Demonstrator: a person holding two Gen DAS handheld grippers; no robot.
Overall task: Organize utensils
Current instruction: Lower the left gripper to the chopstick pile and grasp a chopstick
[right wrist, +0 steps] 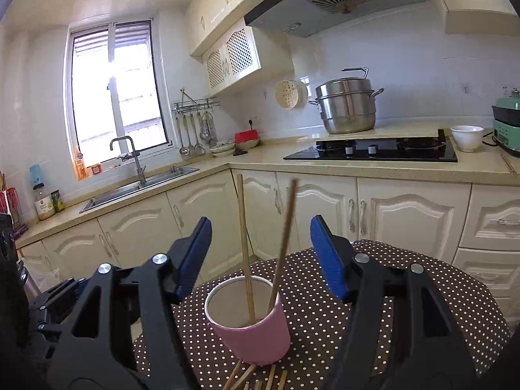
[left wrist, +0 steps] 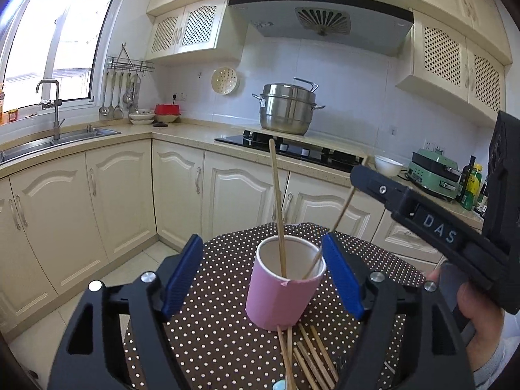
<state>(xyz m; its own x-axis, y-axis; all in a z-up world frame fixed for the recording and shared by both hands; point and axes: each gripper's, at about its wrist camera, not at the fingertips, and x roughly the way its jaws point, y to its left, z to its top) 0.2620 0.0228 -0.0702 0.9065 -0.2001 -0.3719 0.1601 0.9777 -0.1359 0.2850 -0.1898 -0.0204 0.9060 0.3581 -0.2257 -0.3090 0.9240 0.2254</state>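
A pink paper cup (left wrist: 282,295) stands on a brown polka-dot table (left wrist: 224,341); it also shows in the right wrist view (right wrist: 252,328). Two wooden chopsticks stand in the cup, one upright (left wrist: 277,201) and one leaning right (left wrist: 338,224). Several more chopsticks (left wrist: 312,357) lie on the table in front of the cup. My left gripper (left wrist: 261,273) is open, its blue pads on either side of the cup without touching. My right gripper (right wrist: 260,253) is open and empty above the cup; its body shows at the right of the left wrist view (left wrist: 438,224).
Cream cabinets (left wrist: 123,195) and a counter run behind the table, with a sink (left wrist: 48,143), a black hob (left wrist: 292,149), a steel steamer pot (left wrist: 287,109), a white bowl (left wrist: 386,165) and a green appliance (left wrist: 434,172).
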